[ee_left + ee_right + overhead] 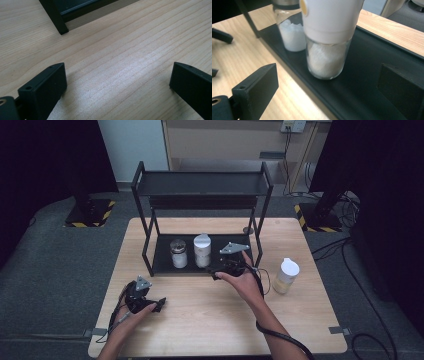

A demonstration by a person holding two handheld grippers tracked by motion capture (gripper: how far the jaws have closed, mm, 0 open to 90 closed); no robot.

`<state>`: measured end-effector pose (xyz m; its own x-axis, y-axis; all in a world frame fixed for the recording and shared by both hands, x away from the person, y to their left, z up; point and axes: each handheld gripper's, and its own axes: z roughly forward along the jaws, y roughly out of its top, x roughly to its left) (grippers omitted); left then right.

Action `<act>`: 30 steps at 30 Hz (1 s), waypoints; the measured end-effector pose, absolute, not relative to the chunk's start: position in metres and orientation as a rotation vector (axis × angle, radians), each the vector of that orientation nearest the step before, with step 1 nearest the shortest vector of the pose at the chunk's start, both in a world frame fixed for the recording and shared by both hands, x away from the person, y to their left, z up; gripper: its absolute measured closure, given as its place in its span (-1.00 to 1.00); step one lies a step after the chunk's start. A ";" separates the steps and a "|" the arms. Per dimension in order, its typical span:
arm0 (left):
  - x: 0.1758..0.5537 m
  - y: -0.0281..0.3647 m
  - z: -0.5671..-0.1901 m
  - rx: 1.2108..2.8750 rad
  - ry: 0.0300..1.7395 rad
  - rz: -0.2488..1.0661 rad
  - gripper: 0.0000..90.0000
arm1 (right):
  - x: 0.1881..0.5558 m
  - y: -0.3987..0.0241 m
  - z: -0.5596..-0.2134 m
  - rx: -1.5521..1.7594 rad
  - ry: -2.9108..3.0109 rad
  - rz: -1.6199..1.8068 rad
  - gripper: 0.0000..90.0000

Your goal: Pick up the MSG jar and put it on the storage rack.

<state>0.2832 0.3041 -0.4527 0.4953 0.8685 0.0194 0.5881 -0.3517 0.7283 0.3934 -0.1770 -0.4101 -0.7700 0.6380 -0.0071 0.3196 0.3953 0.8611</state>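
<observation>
One clear glass jar with tall white cap [327,37], white powder inside, upright on black rack shelf [372,65]; right gripper [325,86] released, jaws apart just before it.

A white-capped clear jar [328,37] holding white powder stands upright on the black rack's bottom shelf [367,82], just beside a metal-lidded jar [178,253], clear of the jaws before it.

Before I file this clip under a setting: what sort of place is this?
Probably a lab or recording space, not a home kitchen. A bare wooden table stands on grey carpet, hazard-striped stand bases flank it, and loose cables run across the floor. The black rack with jars looks staged.
</observation>
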 end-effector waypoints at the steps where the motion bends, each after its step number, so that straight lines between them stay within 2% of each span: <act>1: 0.283 0.304 -0.453 2.072 1.192 0.539 -1.00 | 0.391 -0.179 -0.410 0.830 2.324 1.322 -0.91; 30: 0.283 0.304 -0.453 2.073 1.191 0.538 -1.00 | 0.336 -0.226 -0.422 0.789 2.350 1.317 -0.92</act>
